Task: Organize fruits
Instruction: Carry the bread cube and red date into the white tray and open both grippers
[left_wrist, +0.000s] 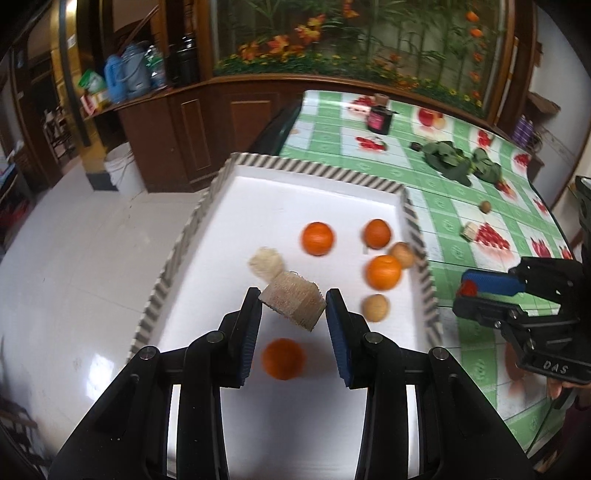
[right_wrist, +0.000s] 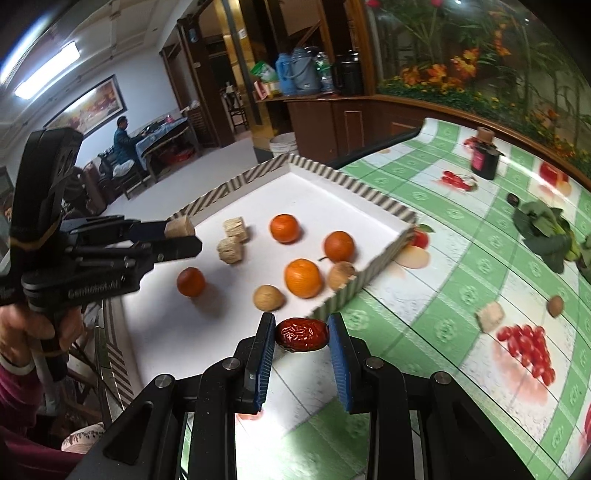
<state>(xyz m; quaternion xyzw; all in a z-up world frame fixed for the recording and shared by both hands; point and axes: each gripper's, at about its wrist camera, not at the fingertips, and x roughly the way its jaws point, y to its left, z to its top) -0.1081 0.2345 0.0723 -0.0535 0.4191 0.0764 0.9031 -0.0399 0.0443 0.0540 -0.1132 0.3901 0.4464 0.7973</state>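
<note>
My left gripper (left_wrist: 294, 295) is shut on a beige fibrous block (left_wrist: 291, 306) and holds it above the white tray (left_wrist: 314, 192) with the striped rim. On the tray lie several oranges (left_wrist: 317, 238), two walnuts (left_wrist: 375, 307) and another beige block (left_wrist: 266, 263). Over the tray's near right corner, my right gripper (right_wrist: 301, 321) is shut on a wrinkled red date (right_wrist: 302, 334). The right wrist view has the left gripper (right_wrist: 180, 230) at the left with its block (right_wrist: 180, 226). The left wrist view catches the right gripper (left_wrist: 466, 288) beside the tray.
The tray sits on a green checked tablecloth (right_wrist: 443, 258). On the cloth lie a loose beige block (right_wrist: 489, 315), a walnut (right_wrist: 555, 305), leafy greens (right_wrist: 546, 232) and a dark bottle (right_wrist: 484, 155). A wooden cabinet (left_wrist: 192, 129) stands behind, and a person sits far back.
</note>
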